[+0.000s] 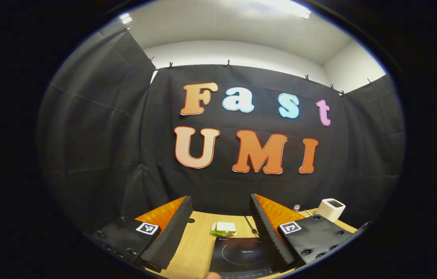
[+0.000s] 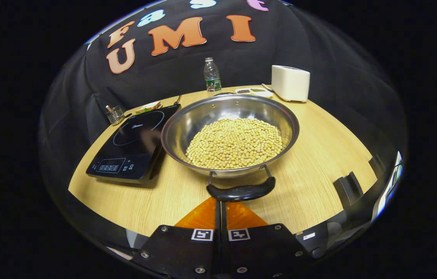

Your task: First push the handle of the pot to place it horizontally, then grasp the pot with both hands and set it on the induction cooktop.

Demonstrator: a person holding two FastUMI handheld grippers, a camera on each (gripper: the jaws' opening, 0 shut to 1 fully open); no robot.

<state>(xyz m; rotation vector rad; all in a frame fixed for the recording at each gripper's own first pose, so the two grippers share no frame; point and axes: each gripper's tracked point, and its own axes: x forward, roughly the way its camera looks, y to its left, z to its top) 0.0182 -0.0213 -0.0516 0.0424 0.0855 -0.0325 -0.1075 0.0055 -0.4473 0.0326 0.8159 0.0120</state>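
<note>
black cloth walls close the booth around a pale wooden table (image 2: 319,155); white ceiling above. right gripper view: right gripper (image 2: 219,203) low over the near table edge, fingers pressed together with no gap, tips just short of or touching the black handle (image 2: 241,192) of the pot (image 2: 187,120), cannot tell which; nothing clamped between them. handle lies crosswise straight ahead of the fingertips on two wire arms from the rim. pot is a wide steel bowl shape, sitting on the table dead ahead, filled partway with pale yellow beans (image 2: 235,143). ahead and left of this gripper, touching or just beside the pot's left rim, a black induction cooktop (image 2: 131,149), bare on top. beyond the cooktop a small metal holder (image 2: 115,114) and a sandwich (image 2: 148,107). far side beyond the pot: clear water bottle (image 2: 212,75), small dish (image 2: 255,92), white toaster (image 2: 290,83) ahead and right. left gripper view: left gripper (image 1: 220,221) held high, tilted up toward the back wall, fingers spread wide apart, holding nothing. between and below its fingers lies the cooktop (image 1: 241,254), the sandwich (image 1: 224,228) just beyond it; toaster (image 1: 330,209) off to its right
</note>
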